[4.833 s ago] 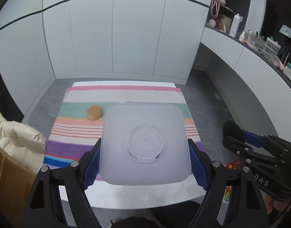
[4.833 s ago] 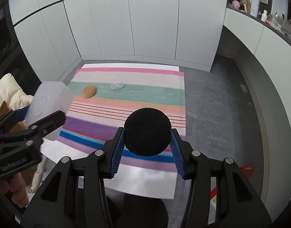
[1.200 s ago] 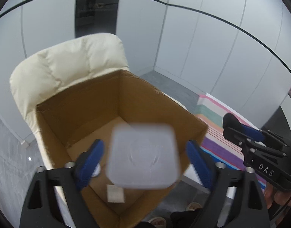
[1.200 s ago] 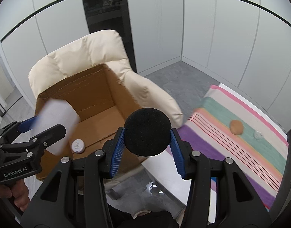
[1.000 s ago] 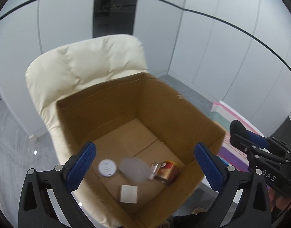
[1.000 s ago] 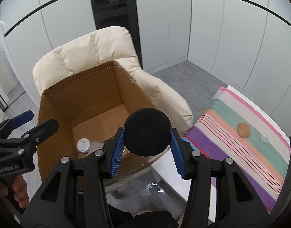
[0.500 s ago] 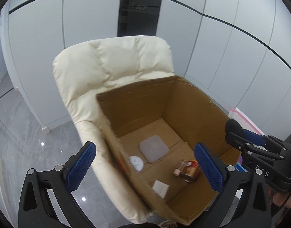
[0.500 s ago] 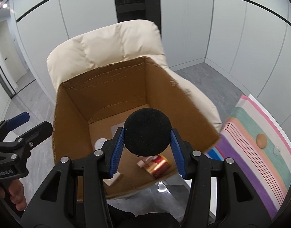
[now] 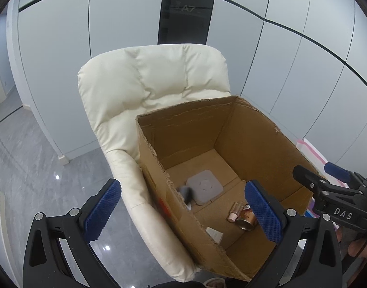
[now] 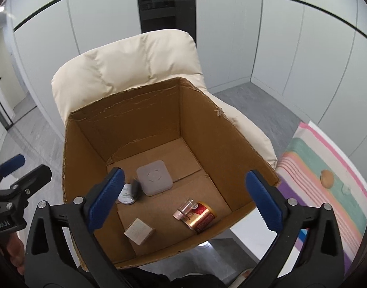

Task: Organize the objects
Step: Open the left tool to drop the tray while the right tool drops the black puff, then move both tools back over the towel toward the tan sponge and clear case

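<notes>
Right wrist view, nearest item: right gripper [image 10: 184, 199], black frame with two blue ribbed pads, jaws opening and already spread wide, nothing between the pads, nothing touched. It hangs above the open top of one brown cardboard box [image 10: 231, 132].

Left gripper [image 9: 182, 210], same build, jaws spread wide and empty. One pad [image 9: 102, 207] sits over the grey floor outside the box; the other [image 9: 263, 212] sits over the box interior. In the right wrist view the left gripper shows at the lower left edge, with part of a hand [image 10: 14, 252] beneath it.

Box contents, near to far, on the box floor:
- one small pale cardboard carton [image 10: 138, 231], near corner;
- one gold-and-red metal can [image 10: 199, 216], lying on its side;
- one small clear bottle with a pink cap [image 10: 184, 207], lying against the can;
- one round white disc [image 10: 126, 194], partly behind the blue pad;
- one blurred dark rounded object [image 10: 136, 187], black, just beside the disc and touching or overlapping the edge of the square lid; whether it rests or is in the air cannot be told;
- one square pale-grey plastic lid with rounded corners [image 10: 154, 177], lying flat near the middle.

Box support: one cream padded armchair [image 10: 126, 64], the box standing on its seat.

Further right: one striped multicoloured cloth [image 10: 325, 206], carrying one brown oval object [image 10: 326, 178] and one small clear object [image 10: 346, 187], near each other but apart.
</notes>
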`<state>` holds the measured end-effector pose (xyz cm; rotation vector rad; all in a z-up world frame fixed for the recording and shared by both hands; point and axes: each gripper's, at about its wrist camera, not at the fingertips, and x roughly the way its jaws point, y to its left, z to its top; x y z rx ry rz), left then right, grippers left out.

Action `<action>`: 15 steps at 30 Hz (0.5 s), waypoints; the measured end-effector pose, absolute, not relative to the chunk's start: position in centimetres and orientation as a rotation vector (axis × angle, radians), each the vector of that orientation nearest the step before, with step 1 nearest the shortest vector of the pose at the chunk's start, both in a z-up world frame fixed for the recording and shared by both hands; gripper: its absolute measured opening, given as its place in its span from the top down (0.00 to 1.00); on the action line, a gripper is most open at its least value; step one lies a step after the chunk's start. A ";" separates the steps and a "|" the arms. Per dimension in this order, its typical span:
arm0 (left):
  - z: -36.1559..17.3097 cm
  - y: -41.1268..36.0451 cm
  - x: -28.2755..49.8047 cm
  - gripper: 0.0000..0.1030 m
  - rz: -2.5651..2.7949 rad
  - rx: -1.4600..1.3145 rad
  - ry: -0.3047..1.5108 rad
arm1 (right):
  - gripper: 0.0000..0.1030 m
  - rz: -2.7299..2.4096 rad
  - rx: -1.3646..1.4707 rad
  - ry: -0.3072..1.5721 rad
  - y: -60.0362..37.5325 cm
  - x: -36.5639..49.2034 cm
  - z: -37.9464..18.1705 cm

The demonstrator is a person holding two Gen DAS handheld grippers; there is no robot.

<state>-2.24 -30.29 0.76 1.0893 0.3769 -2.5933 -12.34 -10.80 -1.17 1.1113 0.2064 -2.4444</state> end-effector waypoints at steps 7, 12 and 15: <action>0.8 -28.3 -3.3 0.00 -2.619 1.100 0.361 | 0.00 -2.471 1.130 0.169 -8.4 -12.9 -1.2; 0.9 -26.3 -4.4 0.00 -2.652 1.115 0.341 | 0.00 -2.494 1.127 0.164 -6.5 -13.2 -1.1; 0.9 -25.2 -5.0 0.00 -2.671 1.123 0.329 | 0.00 -2.511 1.135 0.157 -5.1 -13.4 -1.1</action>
